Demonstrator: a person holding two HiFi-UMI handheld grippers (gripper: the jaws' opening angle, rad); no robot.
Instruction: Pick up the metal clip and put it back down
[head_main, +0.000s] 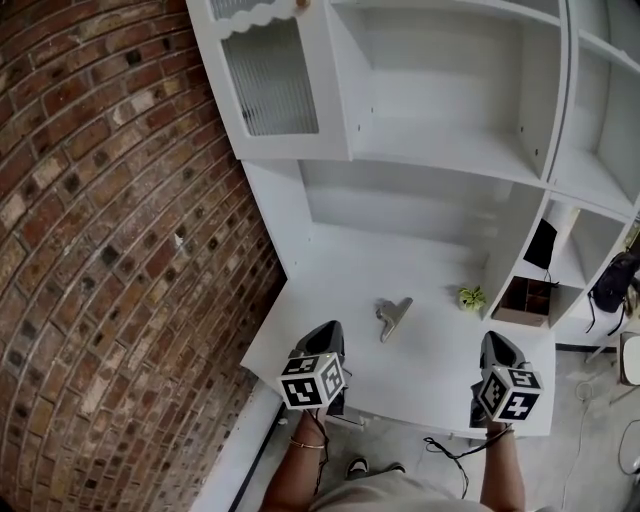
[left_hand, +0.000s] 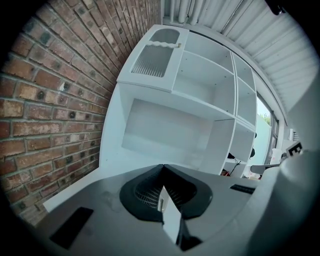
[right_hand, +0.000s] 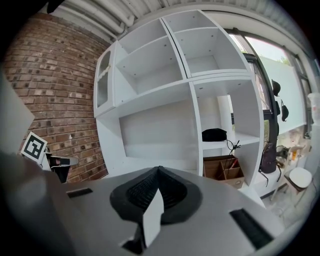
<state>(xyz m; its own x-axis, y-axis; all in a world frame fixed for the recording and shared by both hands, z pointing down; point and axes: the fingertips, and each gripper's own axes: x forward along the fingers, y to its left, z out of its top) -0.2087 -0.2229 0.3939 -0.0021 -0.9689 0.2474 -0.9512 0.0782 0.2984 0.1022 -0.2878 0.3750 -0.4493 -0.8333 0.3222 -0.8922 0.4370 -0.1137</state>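
The metal clip (head_main: 392, 316) lies on the white desk top (head_main: 430, 360), in the middle, seen only in the head view. My left gripper (head_main: 328, 330) hovers at the desk's front left edge, short of the clip and to its left. My right gripper (head_main: 496, 342) is at the front right edge, well to the right of the clip. Both are shut with nothing between them: in the left gripper view the jaws meet at a point (left_hand: 162, 166), and likewise in the right gripper view (right_hand: 158, 168). Each gripper's own body hides the clip from its camera.
A brick wall (head_main: 100, 250) runs along the left. White shelves (head_main: 450, 150) and a glass-door cabinet (head_main: 268, 80) rise behind the desk. A small green plant (head_main: 471, 297) stands on the desk's right, beside a brown box (head_main: 523, 300). A black bag (head_main: 541, 243) sits on a side shelf.
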